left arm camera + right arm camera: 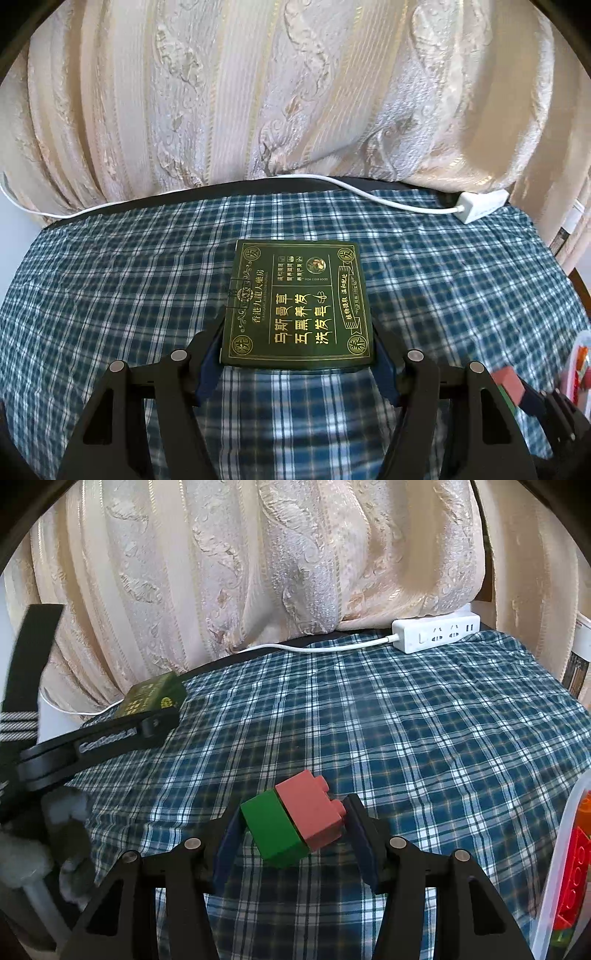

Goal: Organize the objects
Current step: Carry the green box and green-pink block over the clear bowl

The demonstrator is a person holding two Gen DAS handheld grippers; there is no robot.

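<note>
Two tools, both squeezing: left tool (297, 363) clamped on green box (297, 304); right tool (291, 840) clamped on joined green-and-pink blocks (293, 821) above checked tabletop (406, 720).

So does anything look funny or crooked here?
The joined green and pink blocks sit tilted between the right gripper's jaws, one corner pointing down. The green box in the left gripper lies flat. Nothing looks spilled or broken.

Plaid-clothed table (406, 720) with white power strip (436, 633), cable (314, 649).
</note>
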